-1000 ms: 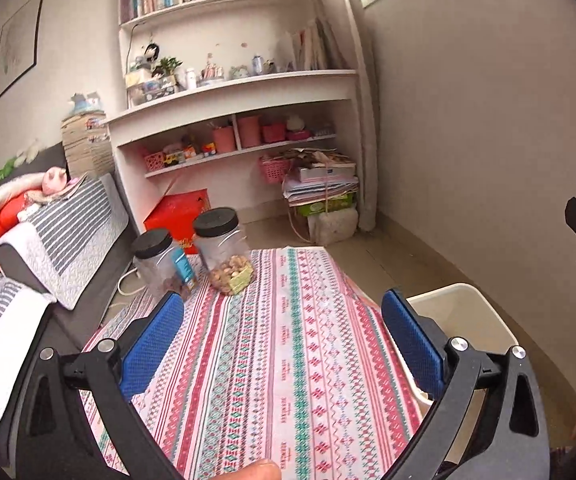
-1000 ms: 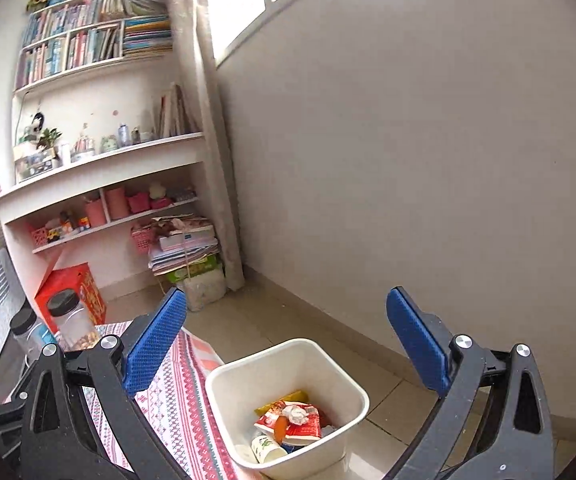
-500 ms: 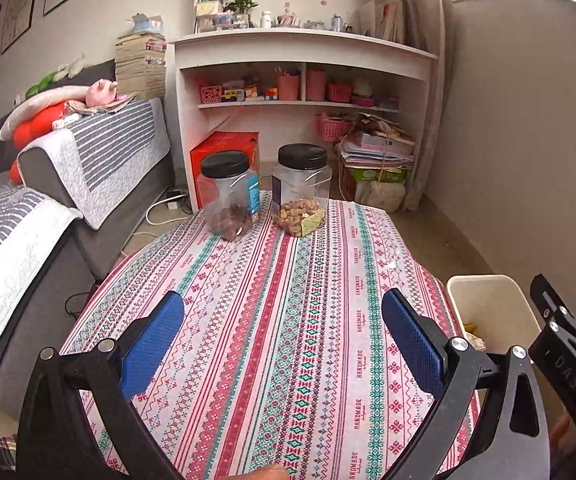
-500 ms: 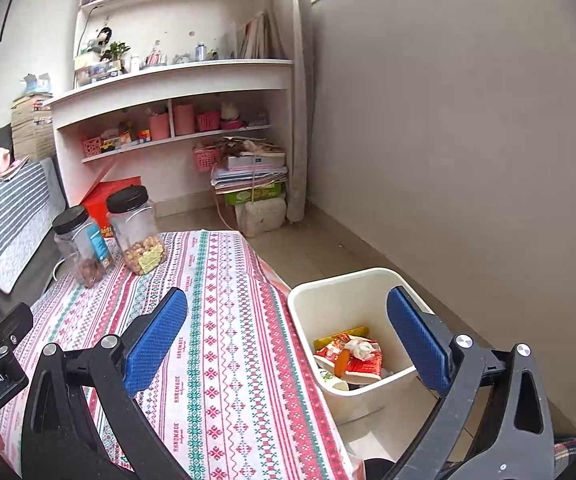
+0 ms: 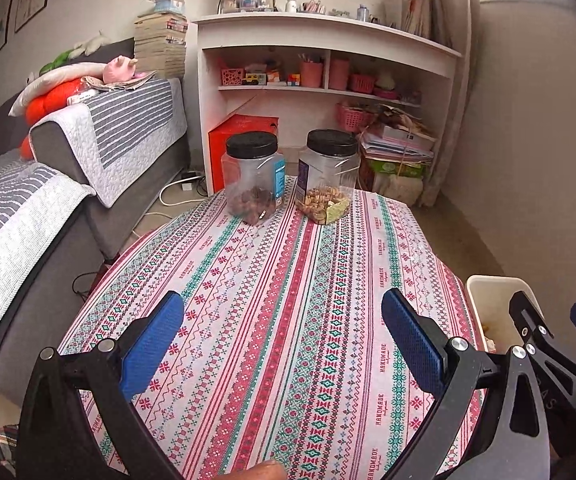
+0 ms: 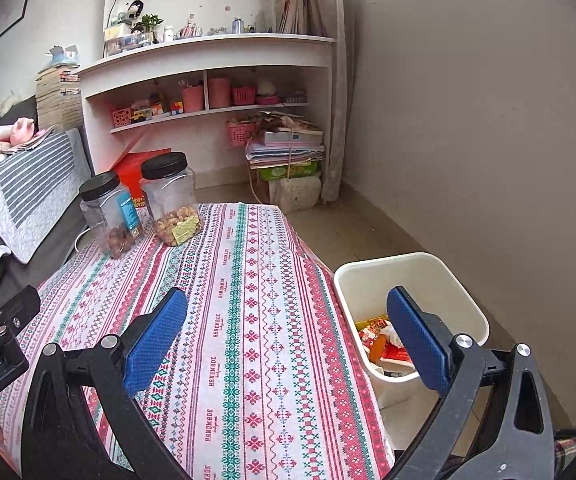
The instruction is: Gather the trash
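Since the white bin stands on the floor just beside the worktop, the wrappers lie inside it — the cloth carries only two jars, so collection looks finished. Both units hover level above the near edge: left hand-held gripper and right hand-held gripper, jaws spread apart, holding nothing.

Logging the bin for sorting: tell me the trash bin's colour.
Cream-white trash bin, wrappers inside; clearest in the right wrist view.
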A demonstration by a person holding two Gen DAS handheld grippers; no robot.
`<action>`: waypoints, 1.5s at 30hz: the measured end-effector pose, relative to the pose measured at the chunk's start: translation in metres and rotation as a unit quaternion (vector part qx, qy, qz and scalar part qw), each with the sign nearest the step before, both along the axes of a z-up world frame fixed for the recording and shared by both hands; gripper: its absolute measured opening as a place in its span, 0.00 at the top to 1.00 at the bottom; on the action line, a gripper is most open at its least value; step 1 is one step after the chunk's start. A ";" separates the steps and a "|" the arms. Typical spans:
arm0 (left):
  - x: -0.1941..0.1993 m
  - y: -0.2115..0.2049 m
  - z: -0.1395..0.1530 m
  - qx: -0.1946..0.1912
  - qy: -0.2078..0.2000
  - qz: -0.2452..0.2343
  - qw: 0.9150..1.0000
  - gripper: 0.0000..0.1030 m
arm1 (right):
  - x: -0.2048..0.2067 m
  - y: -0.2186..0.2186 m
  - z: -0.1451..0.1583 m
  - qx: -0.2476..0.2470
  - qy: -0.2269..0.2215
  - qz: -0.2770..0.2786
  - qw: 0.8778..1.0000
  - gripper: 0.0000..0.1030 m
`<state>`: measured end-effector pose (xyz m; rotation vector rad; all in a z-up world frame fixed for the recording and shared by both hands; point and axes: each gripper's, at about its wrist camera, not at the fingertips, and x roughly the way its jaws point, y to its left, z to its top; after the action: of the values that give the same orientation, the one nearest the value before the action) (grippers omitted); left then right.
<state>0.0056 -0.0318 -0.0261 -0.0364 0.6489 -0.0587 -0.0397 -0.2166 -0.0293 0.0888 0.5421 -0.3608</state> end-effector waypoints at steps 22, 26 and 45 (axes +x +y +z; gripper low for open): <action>-0.002 -0.006 -0.004 0.002 0.005 -0.002 1.000 0.07 | -0.002 -0.001 -0.002 0.005 0.008 -0.006 1.000 0.07; -0.002 -0.006 -0.004 0.002 0.005 -0.002 1.000 0.07 | -0.002 -0.001 -0.003 0.007 0.010 -0.007 1.000 0.07; -0.004 -0.005 -0.008 0.000 0.003 -0.008 1.000 0.07 | 0.001 0.000 -0.008 0.004 0.025 -0.003 1.000 0.07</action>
<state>0.0020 -0.0367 -0.0344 -0.0303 0.6556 -0.0747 -0.0386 -0.2168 -0.0370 0.0900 0.5930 -0.3678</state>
